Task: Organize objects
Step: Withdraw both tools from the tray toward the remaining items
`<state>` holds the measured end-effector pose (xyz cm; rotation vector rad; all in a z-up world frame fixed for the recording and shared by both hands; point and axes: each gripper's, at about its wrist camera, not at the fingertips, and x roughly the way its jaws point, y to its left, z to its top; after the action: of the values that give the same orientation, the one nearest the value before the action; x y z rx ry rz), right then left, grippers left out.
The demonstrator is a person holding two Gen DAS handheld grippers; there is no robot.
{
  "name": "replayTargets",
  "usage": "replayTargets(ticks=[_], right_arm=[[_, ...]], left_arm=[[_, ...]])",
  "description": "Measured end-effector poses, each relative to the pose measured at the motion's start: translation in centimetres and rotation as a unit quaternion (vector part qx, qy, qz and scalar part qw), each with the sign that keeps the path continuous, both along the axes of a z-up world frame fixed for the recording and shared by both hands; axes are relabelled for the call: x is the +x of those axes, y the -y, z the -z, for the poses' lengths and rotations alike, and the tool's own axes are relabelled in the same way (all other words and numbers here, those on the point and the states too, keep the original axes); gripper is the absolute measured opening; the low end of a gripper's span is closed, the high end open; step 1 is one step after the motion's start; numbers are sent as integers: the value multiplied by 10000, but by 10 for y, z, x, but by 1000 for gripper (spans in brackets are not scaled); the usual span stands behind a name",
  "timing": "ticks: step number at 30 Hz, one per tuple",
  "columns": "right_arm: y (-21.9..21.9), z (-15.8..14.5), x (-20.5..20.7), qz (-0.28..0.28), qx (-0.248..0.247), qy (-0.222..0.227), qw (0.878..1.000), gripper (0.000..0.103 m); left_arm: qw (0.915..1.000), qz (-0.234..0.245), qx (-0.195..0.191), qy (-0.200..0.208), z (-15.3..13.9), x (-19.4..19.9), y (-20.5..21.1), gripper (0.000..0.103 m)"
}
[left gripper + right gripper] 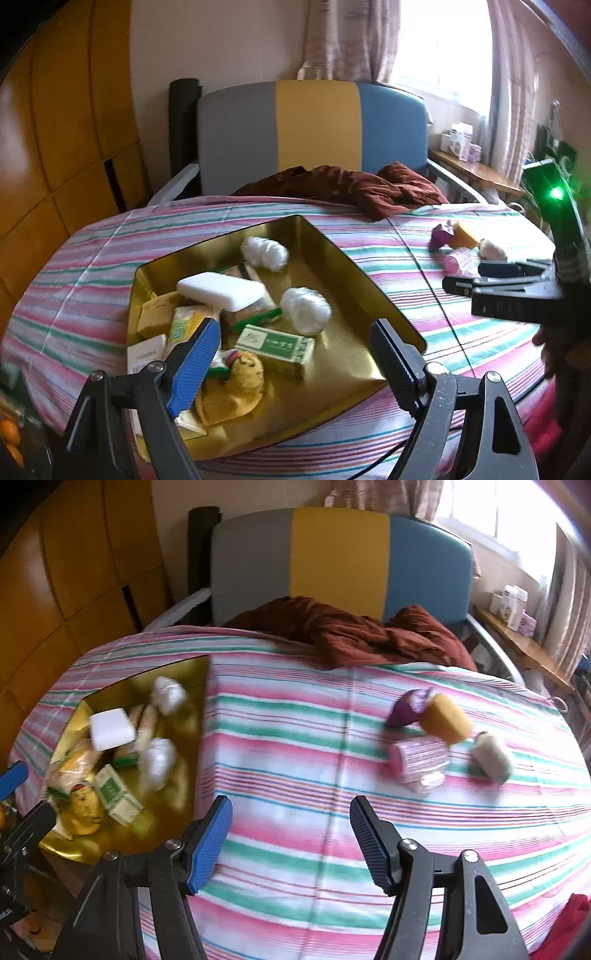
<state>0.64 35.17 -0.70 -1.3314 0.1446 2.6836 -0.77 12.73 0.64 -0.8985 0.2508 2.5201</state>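
Over on the striped worktop (pixel 295 738), both tongs, right (pixel 291 834) and left (pixel 295 354), are spread wide and empty, so the pink roll (pixel 419 758) should probably be gripped squarely across its middle before being carried to the gold tray (pixel 177 805).

the right gripper (pixel 290 834) hangs over the striped cloth (pixel 295 746), jaws apart with nothing between them. off to the left sits the gold tray (pixel 201 672), holding a white block (pixel 110 727), two white wads and a green-and-white box (pixel 116 797). to the right, a pink roll (pixel 417 760), a yellow sponge (pixel 445 718), a purple packet (pixel 408 709) and a pale lump (pixel 493 755) lie close together on the cloth.
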Motion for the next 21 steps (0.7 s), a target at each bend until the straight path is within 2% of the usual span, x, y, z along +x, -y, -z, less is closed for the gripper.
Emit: replayTargets(ticks=[8,16,21], right_arm=[[-56,-10,-1,439,157,-16,9989,67],[-118,-6,-1,903,302,-57,9954,67],[-166,-1,5,1436,249,-195,9891,67]], left_arm=[[9995,288,-130,-45,-2,3,-24,84],[9983,510,-270,-20,1,2,-49,85],[9970,688,-348,22,3,0,-68,85]])
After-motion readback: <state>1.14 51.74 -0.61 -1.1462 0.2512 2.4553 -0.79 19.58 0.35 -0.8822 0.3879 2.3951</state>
